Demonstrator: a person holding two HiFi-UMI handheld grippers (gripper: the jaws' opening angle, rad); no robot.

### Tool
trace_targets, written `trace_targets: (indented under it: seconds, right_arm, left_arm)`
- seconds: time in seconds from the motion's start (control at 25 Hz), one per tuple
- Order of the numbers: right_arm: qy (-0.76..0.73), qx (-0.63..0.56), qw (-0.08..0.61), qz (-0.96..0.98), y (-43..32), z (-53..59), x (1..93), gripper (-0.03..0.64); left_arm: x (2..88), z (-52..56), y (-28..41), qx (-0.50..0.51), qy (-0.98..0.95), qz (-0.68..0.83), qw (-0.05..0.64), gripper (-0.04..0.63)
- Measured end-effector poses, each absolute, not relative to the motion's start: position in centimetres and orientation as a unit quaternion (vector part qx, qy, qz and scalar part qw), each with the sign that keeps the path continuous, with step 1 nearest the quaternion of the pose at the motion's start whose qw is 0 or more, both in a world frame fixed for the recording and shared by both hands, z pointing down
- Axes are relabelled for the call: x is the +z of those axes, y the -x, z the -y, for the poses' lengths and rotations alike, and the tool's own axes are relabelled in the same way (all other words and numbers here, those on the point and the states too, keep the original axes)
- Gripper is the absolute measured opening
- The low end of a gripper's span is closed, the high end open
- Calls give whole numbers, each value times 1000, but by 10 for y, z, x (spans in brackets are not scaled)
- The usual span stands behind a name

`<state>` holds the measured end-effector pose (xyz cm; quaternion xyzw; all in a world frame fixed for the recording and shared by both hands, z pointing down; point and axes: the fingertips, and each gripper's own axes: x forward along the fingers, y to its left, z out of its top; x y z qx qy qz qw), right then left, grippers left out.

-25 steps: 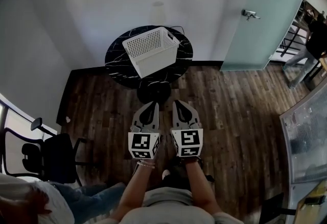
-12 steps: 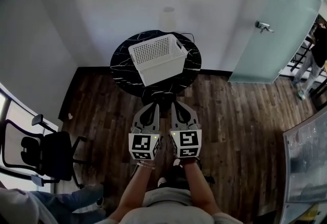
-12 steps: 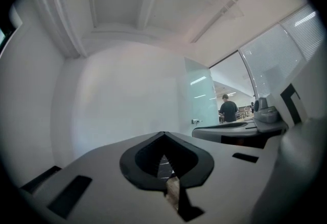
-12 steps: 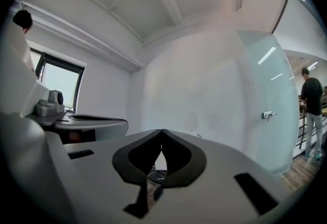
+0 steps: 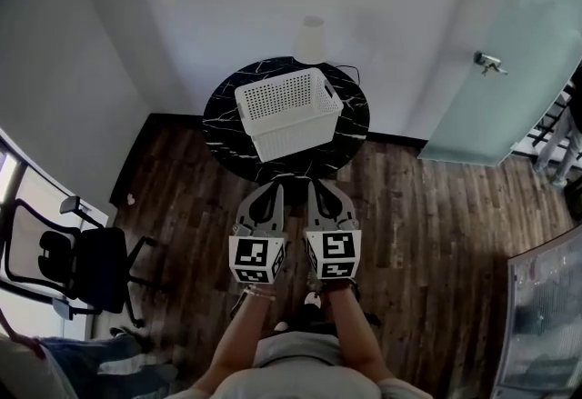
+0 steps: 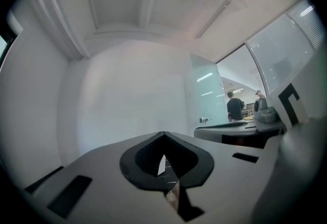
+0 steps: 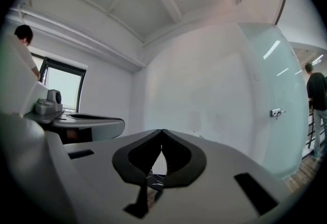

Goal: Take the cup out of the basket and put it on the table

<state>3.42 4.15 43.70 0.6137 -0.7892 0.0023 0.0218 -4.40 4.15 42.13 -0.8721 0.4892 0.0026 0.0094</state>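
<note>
A white perforated basket (image 5: 289,111) stands on a round black marble table (image 5: 218,111) against the wall. A white cylinder that looks like a cup (image 5: 312,36) stands at the table's far edge, behind the basket and outside it. Nothing shows inside the basket from here. My left gripper (image 5: 269,192) and right gripper (image 5: 319,189) are held side by side over the wood floor, just short of the table's near edge. Both are shut and hold nothing. In the left gripper view the left gripper (image 6: 163,135) has its jaws together, and so does the right gripper (image 7: 162,133) in the right gripper view.
A black office chair (image 5: 86,265) stands at the left by a window. A frosted glass door (image 5: 518,70) with a handle (image 5: 491,64) is at the right. A thin cable (image 5: 350,70) lies at the table's back. A person's legs (image 5: 100,370) show at bottom left.
The head view has swung, so the table and basket sit farther right and the door has slid right. Both grippers stay shut and side by side, a little nearer the table.
</note>
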Motion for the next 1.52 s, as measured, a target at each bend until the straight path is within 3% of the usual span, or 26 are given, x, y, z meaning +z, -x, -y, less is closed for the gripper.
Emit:
trace_targets:
  seconds: [0.8, 1.52]
  right_arm:
    - [-594, 10, 27, 804, -54, -5, 445, 8]
    - [-637, 2, 32, 770, -41, 107, 440, 8]
  left_arm:
    - [434, -6, 30, -4, 858, -513, -1, -3]
    - [431, 112, 37, 1, 889, -459, -1, -3]
